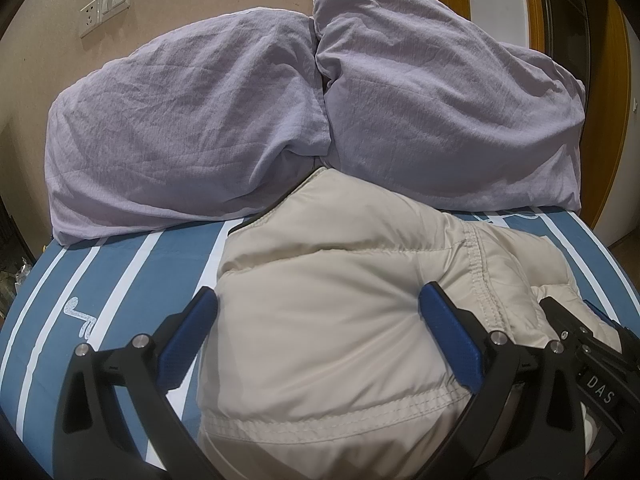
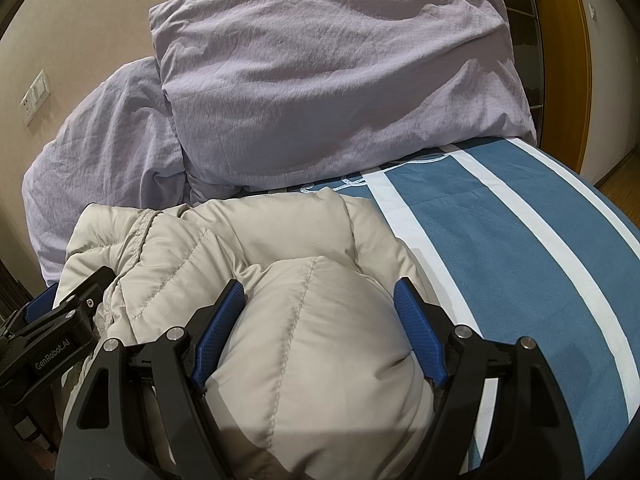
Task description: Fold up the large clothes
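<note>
Puffer jacket [image 1: 320, 320], beige and folded, lies on the striped bed sheet [image 1: 120, 280] below two lilac pillows [image 1: 192, 128]. Left claw [image 1: 316, 320] and right claw [image 2: 320, 304] each stand wide, pads pressing its bulk. Only the left view shows black collar trim [image 1: 248, 224].

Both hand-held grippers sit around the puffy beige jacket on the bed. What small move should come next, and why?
Probably lower the jacket onto the striped sheet and press it flat. The left hand-held gripper and the right hand-held gripper each squeeze a thick bulge of it, side by side, and the bundle looks folded but puffed up in front of the pillows.
</note>
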Tool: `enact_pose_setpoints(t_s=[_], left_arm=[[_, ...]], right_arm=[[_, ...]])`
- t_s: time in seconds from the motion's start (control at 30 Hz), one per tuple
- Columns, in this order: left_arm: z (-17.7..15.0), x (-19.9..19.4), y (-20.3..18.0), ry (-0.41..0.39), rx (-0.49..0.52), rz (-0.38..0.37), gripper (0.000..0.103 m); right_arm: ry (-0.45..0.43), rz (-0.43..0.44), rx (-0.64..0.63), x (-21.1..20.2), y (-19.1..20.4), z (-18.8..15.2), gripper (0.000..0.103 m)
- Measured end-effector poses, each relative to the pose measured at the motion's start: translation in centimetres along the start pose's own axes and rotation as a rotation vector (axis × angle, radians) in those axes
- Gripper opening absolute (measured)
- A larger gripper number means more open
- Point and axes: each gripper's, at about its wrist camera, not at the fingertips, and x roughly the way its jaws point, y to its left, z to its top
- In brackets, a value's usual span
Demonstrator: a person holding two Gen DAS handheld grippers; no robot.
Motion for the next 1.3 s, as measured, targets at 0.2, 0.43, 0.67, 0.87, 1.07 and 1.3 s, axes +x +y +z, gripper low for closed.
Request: enact_pose_setpoints(t_s=[0.2, 0.43, 0.67, 0.87, 1.07, 1.3], left_arm=[[0.0, 0.0, 0.0, 0.0, 0.0, 0.001, 0.101], [-0.1, 0.0, -0.1, -0.001, 0.001, 0.003, 0.101], [0.0, 0.1, -0.1, -0.007, 0.018, 0.022, 0.101], [0.2, 0.3, -0.1, -0.004, 0.015, 0.031, 0.101], [0.1, 0.2, 0.0, -0.004, 0.014, 0.036, 0.101], [0.1, -0.1, 0.2, -0.006, 0.012, 0.034, 0.101]], right_arm=[[-0.001, 0.0, 0.0, 0.0, 0.0, 0.0, 0.079], [0.0, 0.003, 0.01, 0.0, -0.2, -0.2, 0.08], [0.019, 0.005, 0.043, -0.7, -0.5, -0.4, 0.084], [-0.019, 0.023, 0.058, -2.3, -0.8, 0.2, 0.082], [-0.033, 0.023, 0.05, -2.0, -1.0, 0.2, 0.077], [0.045, 0.032, 0.041, -0.6, -1.1, 0.3, 0.078]])
